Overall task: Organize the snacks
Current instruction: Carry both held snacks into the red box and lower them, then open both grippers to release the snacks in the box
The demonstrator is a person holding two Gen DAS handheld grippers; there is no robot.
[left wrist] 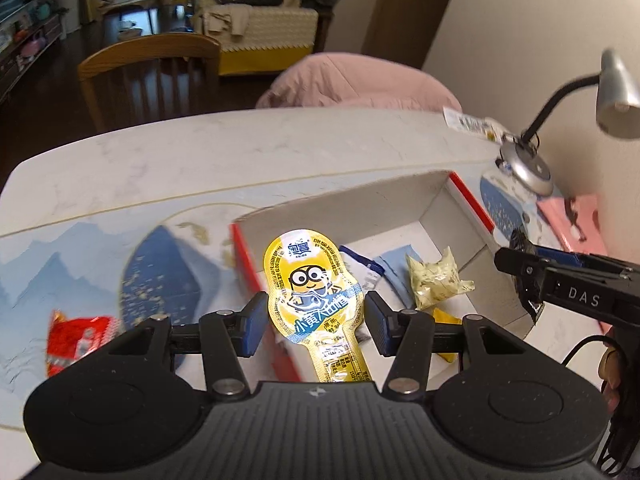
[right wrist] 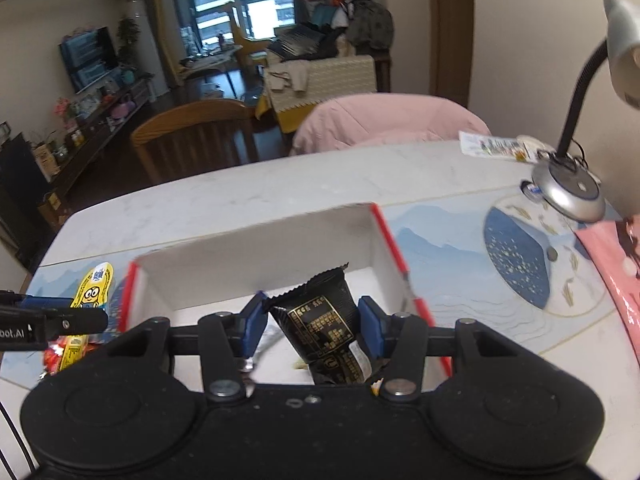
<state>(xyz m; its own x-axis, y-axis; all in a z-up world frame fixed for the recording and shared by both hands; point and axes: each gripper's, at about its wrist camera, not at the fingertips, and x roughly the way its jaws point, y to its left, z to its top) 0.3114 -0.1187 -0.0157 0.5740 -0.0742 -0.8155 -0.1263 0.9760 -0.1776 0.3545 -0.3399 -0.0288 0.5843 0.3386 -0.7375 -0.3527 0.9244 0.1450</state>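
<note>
A flat yellow plastic snack sachet printed with a goggled cartoon figure (left wrist: 314, 300) is held between the blue pads of the left gripper (left wrist: 316, 320); the pads are closed on its narrow waist, and its round head is seen above the near left corner of a shallow white cardboard box with red outer walls (left wrist: 472, 204). In this box a crumpled pale yellow wrapper (left wrist: 436, 280), a blue and white packet (left wrist: 372, 270) and a small yellow piece (left wrist: 446, 318) are seen on the white floor. A red foil snack bag (left wrist: 76, 340) is lying on the table outside the box, at its left side.

A black snack pouch with gold print and a serrated top edge (right wrist: 324, 320) is gripped by the right gripper (right wrist: 314, 326); its blue pads are pressed on both sides of the pouch, which is held above the inside of the box.

The box is placed on a white marble-patterned table (left wrist: 200, 152) with a blue mountain-print mat (right wrist: 440, 256). A silver desk lamp with a black flexible neck (right wrist: 568, 196) is standing at the far right side of the table, with a pink sheet (right wrist: 608, 256) just beside its base and a long white packet (right wrist: 492, 146) behind it. A wooden chair (right wrist: 192, 136) and a pink-covered seat (right wrist: 384, 120) are seen behind the table.
</note>
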